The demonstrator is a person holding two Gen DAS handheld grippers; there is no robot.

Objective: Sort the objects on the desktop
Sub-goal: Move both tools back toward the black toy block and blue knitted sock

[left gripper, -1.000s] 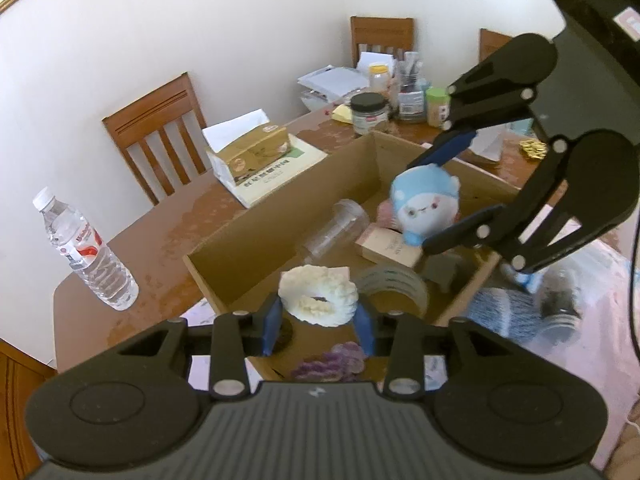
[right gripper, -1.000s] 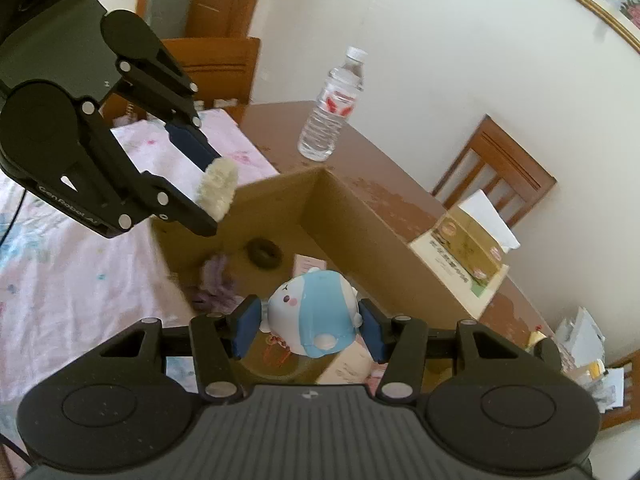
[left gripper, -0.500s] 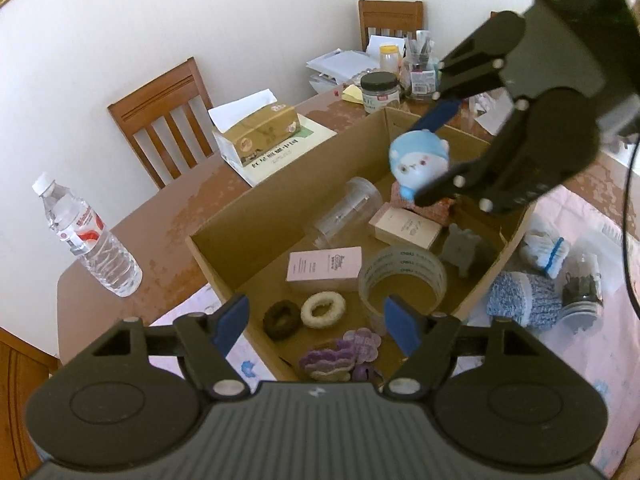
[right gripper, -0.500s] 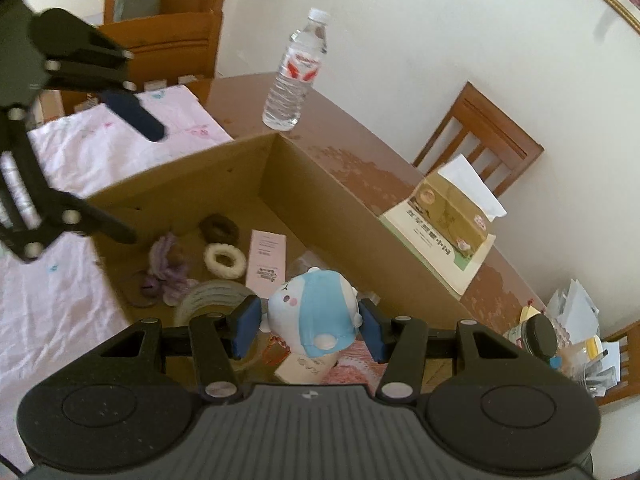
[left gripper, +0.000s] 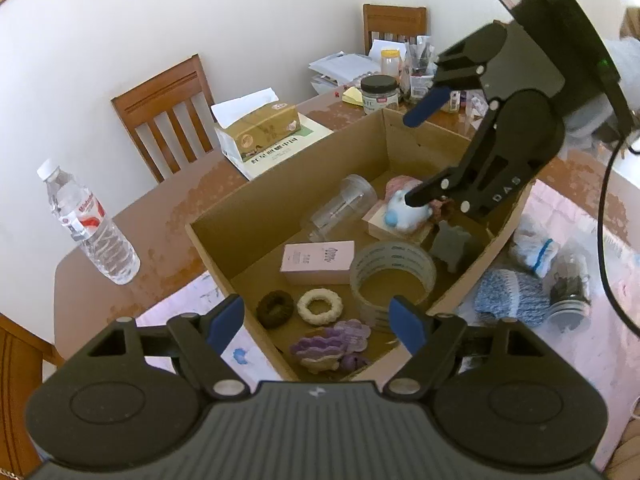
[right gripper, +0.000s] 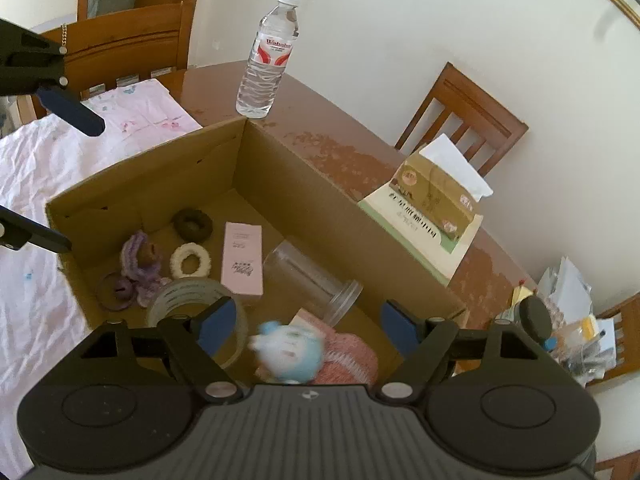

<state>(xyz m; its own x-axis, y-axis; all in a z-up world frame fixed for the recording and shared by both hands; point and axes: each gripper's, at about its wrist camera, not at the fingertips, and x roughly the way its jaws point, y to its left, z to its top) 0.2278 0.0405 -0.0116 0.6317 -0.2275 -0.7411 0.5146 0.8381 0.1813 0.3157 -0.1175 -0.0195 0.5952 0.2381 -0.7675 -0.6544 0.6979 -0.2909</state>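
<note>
Left wrist view. The left hand-held gripper (left gripper: 318, 322) hangs over the near end of the open brown cardboard box (left gripper: 280, 168), jaws opening with nothing between them. Inside the box, just beyond its fingertips, lie a cream knitted ring (left gripper: 320, 306), a dark brown scrunchie (left gripper: 275, 309) and a clear tape roll (left gripper: 392, 270). At the far end, the right hand-held gripper (left gripper: 416, 158) stands above a blue-and-white plush toy (left gripper: 404, 212).

Right wrist view. The right hand-held gripper's jaws are opening; the plush toy (right gripper: 290, 350), blurred, sits free between them on a pink knitted item (right gripper: 352, 354) in the box. The step in hand appears to be release into the box. The next move likely calls for lifting clear and reaching the blue-white knitted pieces (left gripper: 512, 298) outside the box on the worktop (left gripper: 168, 216).
</note>
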